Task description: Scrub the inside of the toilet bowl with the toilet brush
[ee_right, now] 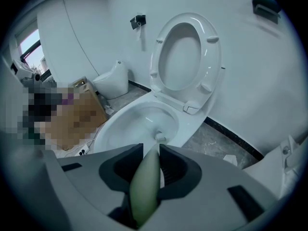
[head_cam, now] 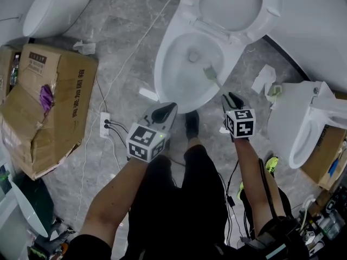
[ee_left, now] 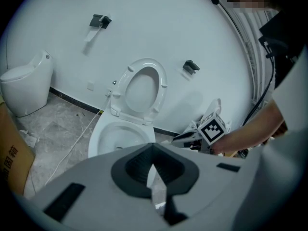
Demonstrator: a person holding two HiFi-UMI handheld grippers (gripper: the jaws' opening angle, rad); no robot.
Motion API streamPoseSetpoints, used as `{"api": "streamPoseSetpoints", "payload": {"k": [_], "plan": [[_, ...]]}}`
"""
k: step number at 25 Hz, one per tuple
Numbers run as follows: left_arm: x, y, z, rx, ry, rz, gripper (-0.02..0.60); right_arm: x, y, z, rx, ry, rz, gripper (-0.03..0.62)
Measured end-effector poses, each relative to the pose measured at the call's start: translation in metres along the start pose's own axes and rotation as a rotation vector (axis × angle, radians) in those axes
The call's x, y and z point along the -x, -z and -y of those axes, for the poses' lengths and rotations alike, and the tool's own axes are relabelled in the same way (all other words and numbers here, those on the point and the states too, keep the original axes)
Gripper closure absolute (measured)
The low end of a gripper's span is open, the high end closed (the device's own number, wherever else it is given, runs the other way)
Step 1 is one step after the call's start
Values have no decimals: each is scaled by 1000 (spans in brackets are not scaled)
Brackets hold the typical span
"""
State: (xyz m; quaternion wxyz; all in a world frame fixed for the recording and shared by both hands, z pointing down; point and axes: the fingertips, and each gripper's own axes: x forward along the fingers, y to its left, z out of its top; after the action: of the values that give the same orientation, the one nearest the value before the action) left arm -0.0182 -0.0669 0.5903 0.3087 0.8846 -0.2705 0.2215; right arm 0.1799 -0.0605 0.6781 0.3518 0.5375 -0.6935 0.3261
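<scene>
The white toilet bowl (head_cam: 164, 64) stands with seat and lid (head_cam: 230, 4) raised; it also shows in the left gripper view (ee_left: 103, 136) and the right gripper view (ee_right: 120, 124). My right gripper (head_cam: 232, 98) (ee_right: 151, 152) is shut on the pale green handle (ee_right: 146, 184) of the toilet brush. The brush head (head_cam: 210, 72) (ee_right: 160, 137) sits inside the bowl against its near right wall. My left gripper (head_cam: 170, 109) (ee_left: 153, 149) hovers over the bowl's front rim, shut, with nothing in it. The right gripper (ee_left: 188, 138) shows at the right of the left gripper view.
A torn cardboard box (head_cam: 51, 107) lies at the left, with a power strip (head_cam: 104, 124) and white cable (head_cam: 135, 42) on the floor beside it. Other toilets stand at the top left (head_cam: 51, 7) and the right (head_cam: 303, 126). Paper scraps (head_cam: 264, 79) lie nearby. My shoe (head_cam: 192, 124) is before the bowl.
</scene>
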Motion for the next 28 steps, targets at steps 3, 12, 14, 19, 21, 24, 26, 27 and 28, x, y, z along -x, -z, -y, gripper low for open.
{"api": "streamPoseSetpoints", "payload": {"k": [3, 12, 14, 19, 21, 24, 26, 27, 28], "plan": [[5, 4, 3, -12, 21, -3, 572, 4, 7, -8, 1, -10, -4, 484], [21, 10, -1, -19, 4, -18, 572, 16, 21, -33, -3, -55, -15, 484], [24, 11, -1, -16, 13, -23, 572, 19, 23, -38, -1, -59, -12, 484], [31, 11, -1, -17, 10, -20, 572, 28, 28, -51, 17, -80, 1, 484], [33, 11, 0, -27, 14, -21, 572, 32, 31, -57, 19, -89, 1, 484], [36, 13, 0, -31, 14, -25, 572, 35, 36, -66, 19, -105, 0, 484], [38, 15, 0, -34, 15, -26, 572, 36, 38, -72, 20, -114, -1, 484], [39, 15, 0, -36, 15, -26, 572, 37, 40, -75, 21, -117, 0, 484], [40, 16, -1, -37, 13, -26, 572, 38, 41, -78, 21, -118, 3, 484]]}}
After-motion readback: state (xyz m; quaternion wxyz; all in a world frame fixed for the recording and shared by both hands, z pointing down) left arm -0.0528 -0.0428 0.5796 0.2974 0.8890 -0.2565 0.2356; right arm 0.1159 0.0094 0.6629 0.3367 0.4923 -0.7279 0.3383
